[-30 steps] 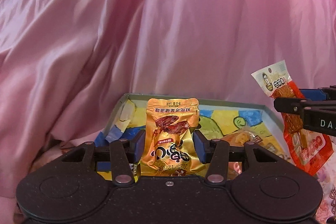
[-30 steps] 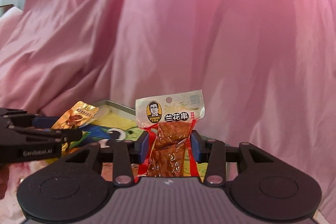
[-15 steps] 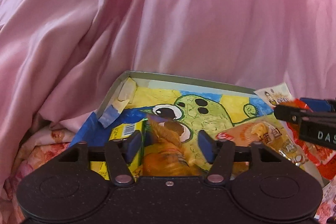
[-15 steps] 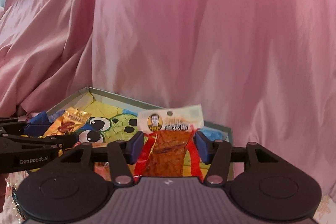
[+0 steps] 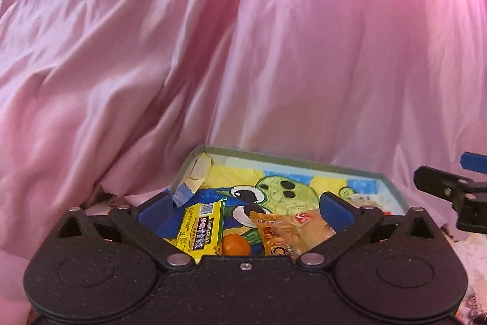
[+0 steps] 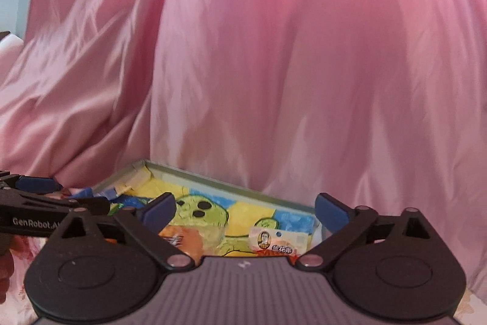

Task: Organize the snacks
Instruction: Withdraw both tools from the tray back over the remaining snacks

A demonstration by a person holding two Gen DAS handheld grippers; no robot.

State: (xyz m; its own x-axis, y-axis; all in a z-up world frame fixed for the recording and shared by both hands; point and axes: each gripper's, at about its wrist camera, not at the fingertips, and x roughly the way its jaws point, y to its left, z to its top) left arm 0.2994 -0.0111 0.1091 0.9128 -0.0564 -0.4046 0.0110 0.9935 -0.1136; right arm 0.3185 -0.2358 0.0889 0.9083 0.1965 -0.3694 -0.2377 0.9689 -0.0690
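A shallow grey box (image 5: pixel 292 157) with a green cartoon picture on its floor holds the snacks; it also shows in the right wrist view (image 6: pixel 225 184). My left gripper (image 5: pixel 245 206) is open and empty above its near left part. Below it lie a gold snack packet (image 5: pixel 275 232), a yellow-green carton (image 5: pixel 201 226), a small orange (image 5: pixel 236 245) and a pale orange packet (image 5: pixel 313 223). My right gripper (image 6: pixel 245 207) is open and empty over the box's right part. The red skewer packet with a white header (image 6: pixel 277 242) lies in the box under it.
A pink satin sheet (image 5: pixel 243 35) hangs close behind the box and fills the background. Floral cloth (image 5: pixel 474 252) lies to the right of the box. The right gripper shows at the right edge of the left wrist view (image 5: pixel 456 191); the left gripper shows in the right wrist view (image 6: pixel 39 203).
Both grippers opened and let go of their packets. The gold packet and the red skewer packet dropped into the box. Both grippers have lifted a little.
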